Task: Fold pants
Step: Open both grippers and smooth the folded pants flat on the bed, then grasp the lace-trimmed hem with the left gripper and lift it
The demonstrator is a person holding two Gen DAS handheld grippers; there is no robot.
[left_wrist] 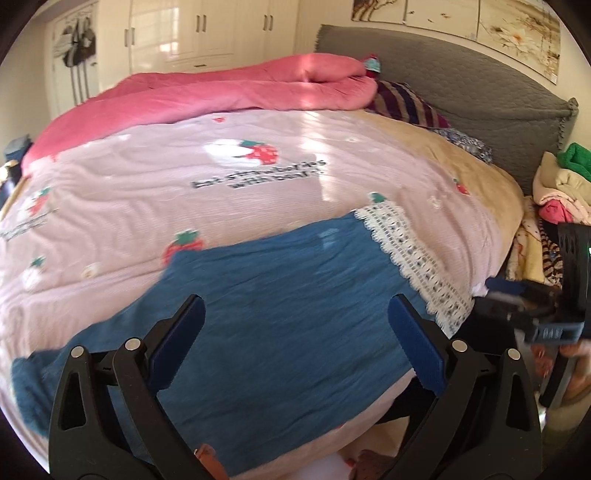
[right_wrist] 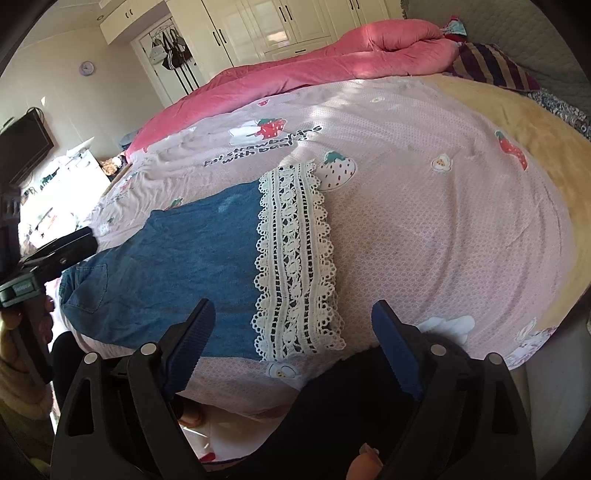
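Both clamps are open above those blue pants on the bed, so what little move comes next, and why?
Probably lower the right gripper onto the lace hem and pinch it. The pants lie flat on the bedspread, both grippers hold nothing, and that hem is nearest.

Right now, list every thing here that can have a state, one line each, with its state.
Left gripper: open, nothing between its pads.
Right gripper: open, nothing held.
Blue pants: lying flat on the bed, folded over, lace hem on top.
Pink strawberry cover: spread over the bed, lightly wrinkled.
Pink quilt: rolled along the far side.
Wardrobe doors: closed.
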